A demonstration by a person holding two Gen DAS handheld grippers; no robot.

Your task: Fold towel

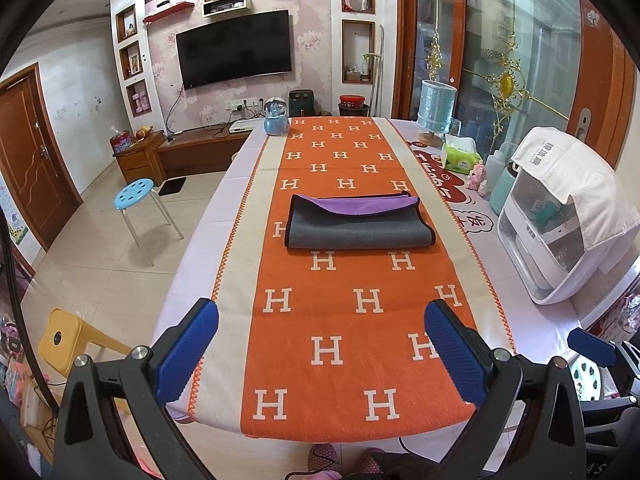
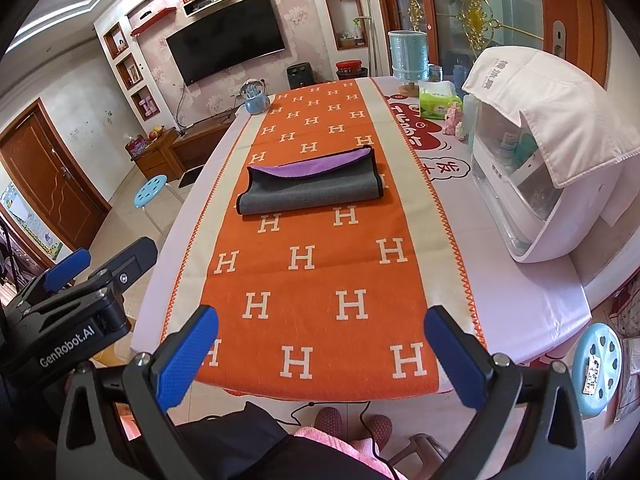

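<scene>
Grey-and-purple microfibre towel point(image 1: 354, 220) lies folded mid-runner point(image 1: 344, 320), well ahead; soft, limp, light, I'd judge. I'd pinch its near corners. Left gripper point(image 1: 320, 344) and right gripper point(image 2: 320, 348) gape wide, empty.

Left gripper point(image 1: 322, 344): black angular frame arms, blue ribbed pads point(image 1: 188, 350) on the two fingers, silver round-head screws at the pivots. Right gripper point(image 2: 321, 350): same build, blue textured pads point(image 2: 454, 356), silver screws. White "GenRobot.AI" lettering on the left unit's black body; thin black cable, dark clothing, pink slippers point(image 2: 352, 424) below.
</scene>
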